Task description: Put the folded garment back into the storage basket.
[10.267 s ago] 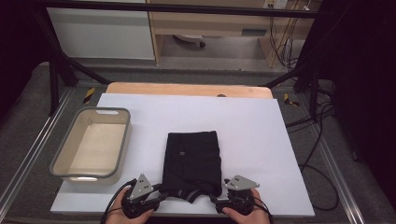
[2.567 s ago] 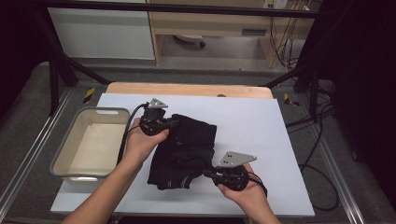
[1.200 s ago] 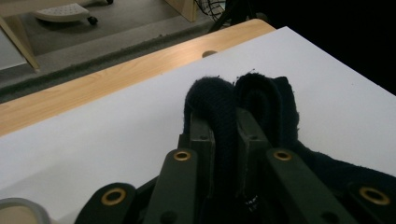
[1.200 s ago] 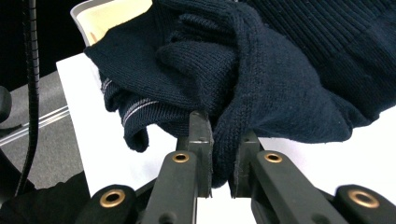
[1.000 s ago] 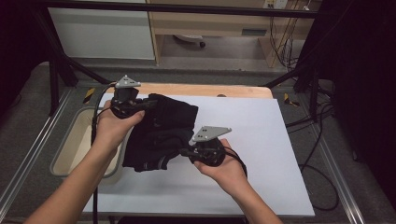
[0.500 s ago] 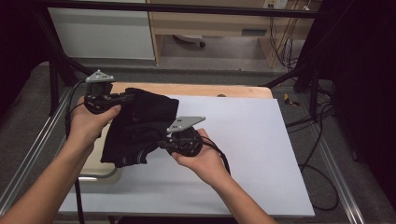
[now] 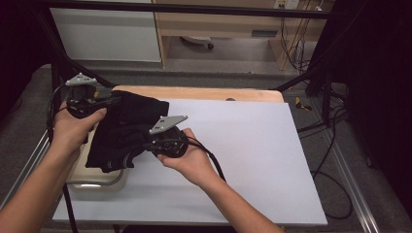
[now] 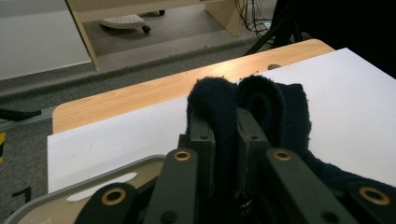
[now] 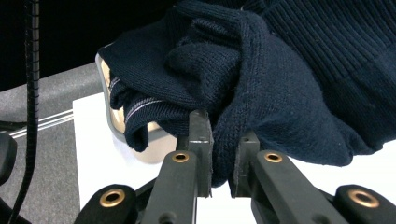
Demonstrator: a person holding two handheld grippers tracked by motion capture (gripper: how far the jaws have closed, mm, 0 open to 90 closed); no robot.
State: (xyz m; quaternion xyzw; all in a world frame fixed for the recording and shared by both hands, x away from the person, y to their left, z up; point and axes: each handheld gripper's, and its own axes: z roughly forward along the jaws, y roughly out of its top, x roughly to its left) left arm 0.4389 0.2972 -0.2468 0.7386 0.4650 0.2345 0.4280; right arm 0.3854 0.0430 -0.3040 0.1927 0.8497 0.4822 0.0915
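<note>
A dark navy knitted garment (image 7: 124, 133), ribbed and thick, is hanging bunched between the two claws above the left edge of the white table (image 7: 252, 160), draping over a grey rounded-corner plastic bin (image 7: 99, 180). The left claw (image 8: 224, 140) is clamping a rolled fold of the knit. The right claw (image 9: 219, 154) is pinching another thick fold, where a thin pale stripe is showing. The garment is covering most of the bin, so its inside is hard to make out.
</note>
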